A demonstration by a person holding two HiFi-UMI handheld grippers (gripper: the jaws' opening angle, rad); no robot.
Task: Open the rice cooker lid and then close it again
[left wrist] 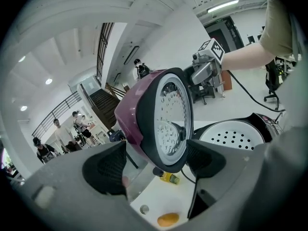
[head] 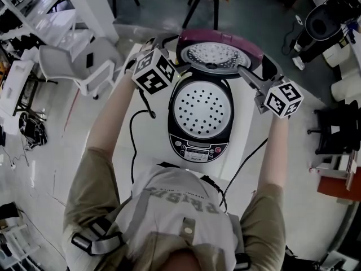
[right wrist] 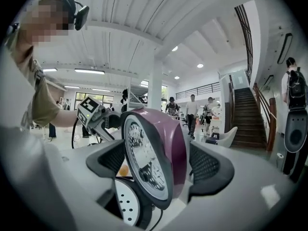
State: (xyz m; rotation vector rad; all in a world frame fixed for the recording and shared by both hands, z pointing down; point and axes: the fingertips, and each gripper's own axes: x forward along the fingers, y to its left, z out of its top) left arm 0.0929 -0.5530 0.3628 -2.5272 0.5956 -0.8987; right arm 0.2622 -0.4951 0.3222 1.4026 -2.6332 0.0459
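Now | lid upright | left gripper, right gripper jaws wide astride rim, seemingly clear

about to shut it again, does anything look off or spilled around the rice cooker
Nothing stands out: the rice cooker sits flat on the table, its lid stands open and upright, the holed tray lies level inside, no spill visible.

lid behind cooker | left tool left of lid | right tool right

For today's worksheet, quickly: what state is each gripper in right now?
Left gripper: open, with the lid between its jaws, not gripped.
Right gripper: open, lid between its jaws too.
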